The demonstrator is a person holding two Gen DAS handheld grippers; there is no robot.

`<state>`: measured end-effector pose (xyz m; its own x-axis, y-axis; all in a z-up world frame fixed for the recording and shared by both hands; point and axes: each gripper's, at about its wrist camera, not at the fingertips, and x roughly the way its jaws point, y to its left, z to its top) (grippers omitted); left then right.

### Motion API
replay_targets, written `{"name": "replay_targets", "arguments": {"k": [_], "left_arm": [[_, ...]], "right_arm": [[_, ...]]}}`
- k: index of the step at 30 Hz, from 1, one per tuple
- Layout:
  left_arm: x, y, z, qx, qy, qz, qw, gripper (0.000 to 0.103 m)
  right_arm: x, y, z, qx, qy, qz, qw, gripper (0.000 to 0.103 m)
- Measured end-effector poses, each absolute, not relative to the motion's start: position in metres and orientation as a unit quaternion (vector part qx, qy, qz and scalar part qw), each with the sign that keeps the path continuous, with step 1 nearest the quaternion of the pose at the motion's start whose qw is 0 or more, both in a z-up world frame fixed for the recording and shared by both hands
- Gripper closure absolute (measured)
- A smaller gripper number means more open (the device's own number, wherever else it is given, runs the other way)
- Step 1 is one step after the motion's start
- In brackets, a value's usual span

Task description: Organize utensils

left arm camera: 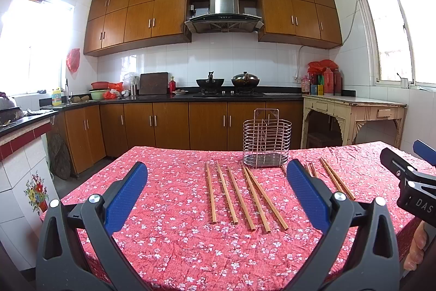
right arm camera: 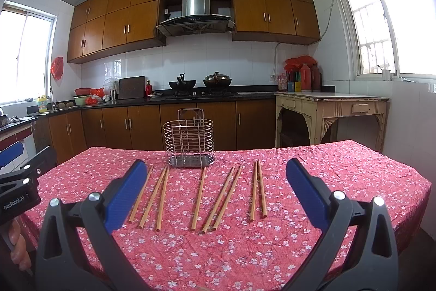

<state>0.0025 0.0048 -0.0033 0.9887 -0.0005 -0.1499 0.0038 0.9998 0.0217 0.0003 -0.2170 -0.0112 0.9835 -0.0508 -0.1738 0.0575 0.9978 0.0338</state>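
Several wooden chopsticks (left arm camera: 241, 198) (right arm camera: 200, 198) lie side by side on a table under a red flowered cloth (left arm camera: 177, 244) (right arm camera: 313, 168). Behind them stands an empty wire utensil holder (left arm camera: 267, 139) (right arm camera: 188, 139). My left gripper (left arm camera: 218, 191) hovers over the near part of the table, open, with nothing between its blue pads. My right gripper (right arm camera: 215, 190) is open too and holds nothing. In the left wrist view the right gripper's body (left arm camera: 411, 179) shows at the right edge. The left gripper's body (right arm camera: 19, 182) shows at the left edge of the right wrist view.
Behind the table runs a kitchen counter (left arm camera: 190, 97) with two woks on a stove, a cutting board and bowls. A cream side table (left arm camera: 354, 108) with red bottles stands at the right wall. A person's fingers (right arm camera: 19, 250) hold the left gripper's handle.
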Motion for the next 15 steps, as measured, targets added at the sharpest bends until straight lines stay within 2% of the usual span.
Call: {"name": "replay_targets", "arguments": {"k": [10,15], "left_arm": [[0.003,0.005,-0.003,0.008,0.078,0.002,0.997,0.002],[0.014,0.007,-0.009,0.003,0.108,0.026,0.994,0.002]], "right_arm": [[0.001,-0.217,-0.012,0.021,0.089,-0.028,0.995,0.004],[0.014,-0.227,-0.021,0.033,0.120,-0.042,0.991,0.004]]}}
